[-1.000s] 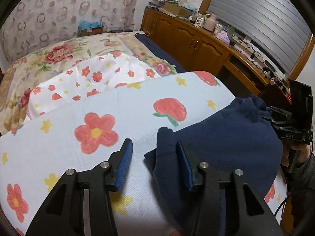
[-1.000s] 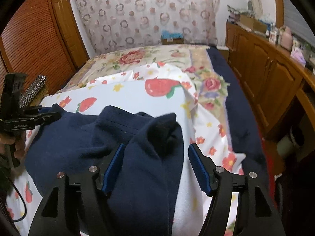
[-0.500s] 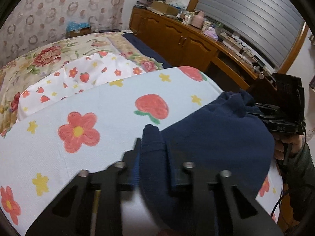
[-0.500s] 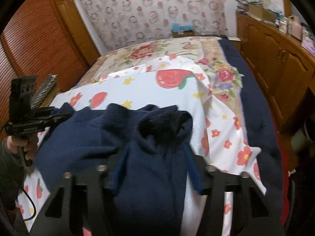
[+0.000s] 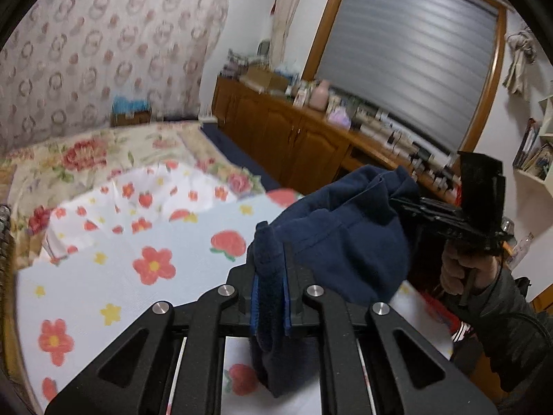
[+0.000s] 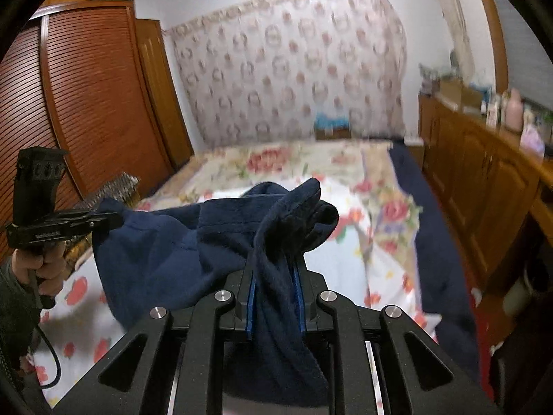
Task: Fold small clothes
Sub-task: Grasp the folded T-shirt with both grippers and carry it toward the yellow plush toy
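Two black two-finger grippers share one dark navy fleece garment [image 5: 349,238], which hangs in the air between them above the near end of the bed; the left gripper [image 5: 269,297] has its blue-padded fingers clenched on one bunched edge, and the right gripper [image 6: 274,302] is clamped the same way on the opposite edge (fabric spills out beyond both sets of pads); below lies a pale blue sheet printed with red flowers and strawberries [image 5: 114,276]; wooden cabinets [image 5: 293,145] line the right wall.
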